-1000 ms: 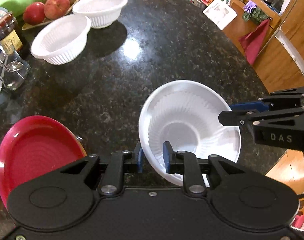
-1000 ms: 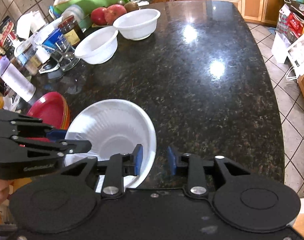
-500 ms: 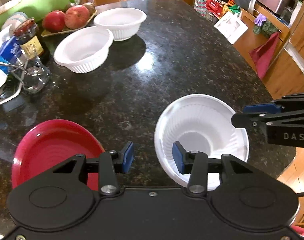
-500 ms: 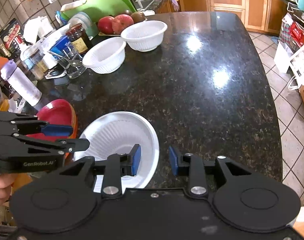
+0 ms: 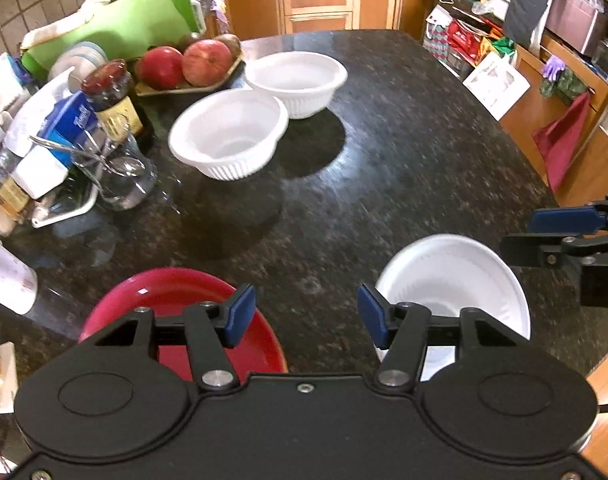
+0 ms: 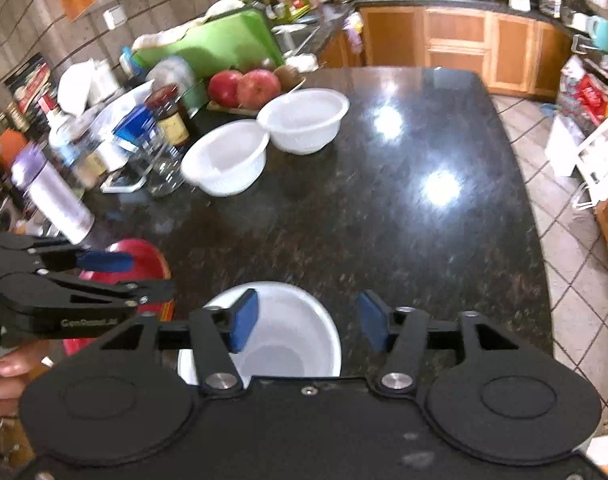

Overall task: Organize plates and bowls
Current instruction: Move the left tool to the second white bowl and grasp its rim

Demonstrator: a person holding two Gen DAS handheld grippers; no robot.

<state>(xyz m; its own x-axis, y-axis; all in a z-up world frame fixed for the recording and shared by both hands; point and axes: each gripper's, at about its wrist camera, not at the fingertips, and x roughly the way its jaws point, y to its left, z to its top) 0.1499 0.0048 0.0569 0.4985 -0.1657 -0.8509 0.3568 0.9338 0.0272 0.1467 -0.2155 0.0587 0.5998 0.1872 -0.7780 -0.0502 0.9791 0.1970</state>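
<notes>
On the dark granite counter point(image 5: 384, 152) near its front edge, a white bowl point(image 5: 456, 276) sits upright, with red plates point(image 5: 176, 292) to its left. Your left gripper point(image 5: 306, 316) hangs spread wide above bare counter between them, holding nothing. Your right gripper point(image 6: 308, 322) is likewise spread and empty above the bowl's right rim. Two more white bowls point(image 5: 228, 136) point(image 5: 298, 80) stand touching at the far left, beside a fruit tray point(image 5: 188, 76).
</notes>
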